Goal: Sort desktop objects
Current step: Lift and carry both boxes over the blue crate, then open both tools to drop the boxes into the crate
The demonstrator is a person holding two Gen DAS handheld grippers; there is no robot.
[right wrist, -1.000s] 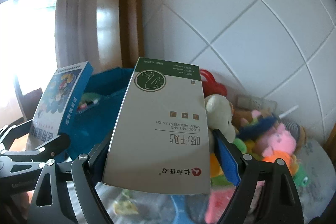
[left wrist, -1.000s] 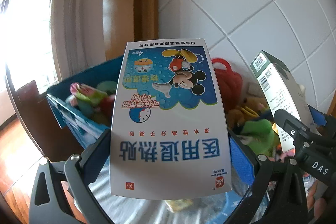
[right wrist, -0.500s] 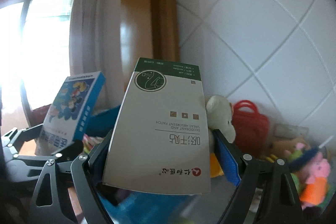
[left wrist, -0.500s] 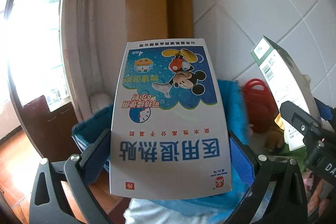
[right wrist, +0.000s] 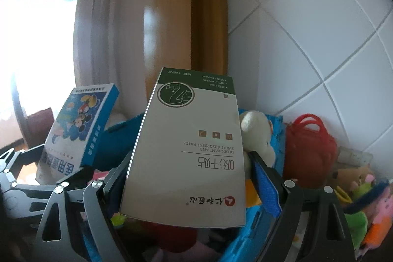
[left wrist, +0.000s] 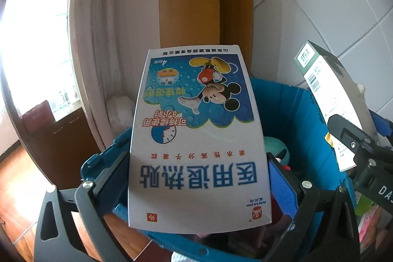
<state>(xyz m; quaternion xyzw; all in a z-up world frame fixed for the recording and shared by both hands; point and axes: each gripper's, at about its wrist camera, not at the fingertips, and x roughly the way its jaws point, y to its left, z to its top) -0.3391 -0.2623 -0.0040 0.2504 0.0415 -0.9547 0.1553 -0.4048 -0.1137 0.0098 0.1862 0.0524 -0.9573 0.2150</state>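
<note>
Blue cartoon box clamped in left hand-held gripper; right hand-held gripper clamps green-topped box.

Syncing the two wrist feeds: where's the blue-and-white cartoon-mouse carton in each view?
Left wrist: blue-and-white cartoon-mouse carton fills centre frame, clamped in the left gripper.
Right wrist: same carton at left edge, tilted, side face showing.
Shared landmark: blue plastic bin below both cartons.

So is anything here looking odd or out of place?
Only the printing: the Mickey box in the left gripper and the green-topped patch box in the right gripper are both held upside down. Neither looks damaged.
</note>
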